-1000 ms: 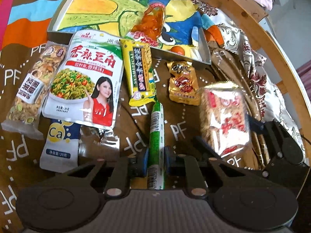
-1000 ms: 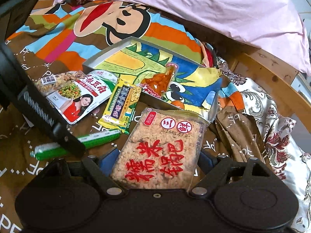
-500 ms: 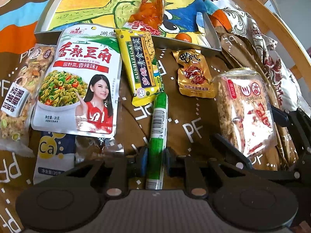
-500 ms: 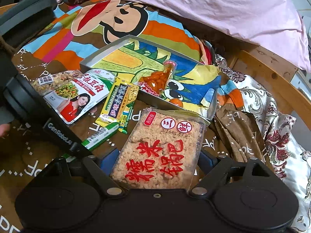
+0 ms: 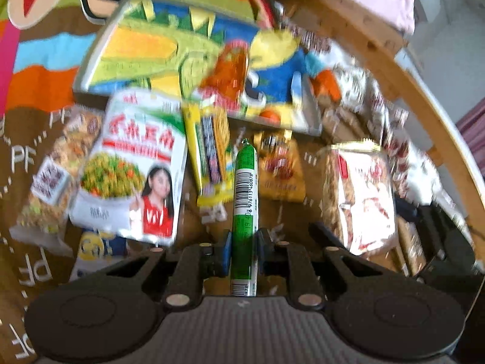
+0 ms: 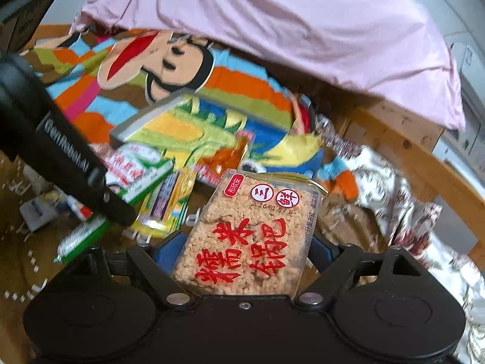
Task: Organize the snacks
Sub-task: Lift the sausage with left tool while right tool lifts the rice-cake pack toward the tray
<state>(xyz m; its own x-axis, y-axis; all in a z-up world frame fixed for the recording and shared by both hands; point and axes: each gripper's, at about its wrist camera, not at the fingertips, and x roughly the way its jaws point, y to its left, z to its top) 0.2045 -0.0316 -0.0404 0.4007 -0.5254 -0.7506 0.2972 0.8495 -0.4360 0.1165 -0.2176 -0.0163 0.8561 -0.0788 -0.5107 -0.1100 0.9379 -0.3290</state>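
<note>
I count one green stick (image 5: 244, 200) between my left jaws. One rice cake pack (image 6: 248, 236) sits between my right jaws. Past my left jaws lie one big white bag (image 5: 133, 163), one nut pack (image 5: 57, 163), one yellow bar (image 5: 209, 154), one small brown pack (image 5: 280, 170) and one blue-and-white packet (image 5: 97, 248). Beyond them is one tray (image 5: 100, 51), with one orange pack (image 5: 230, 69) in it.
</note>
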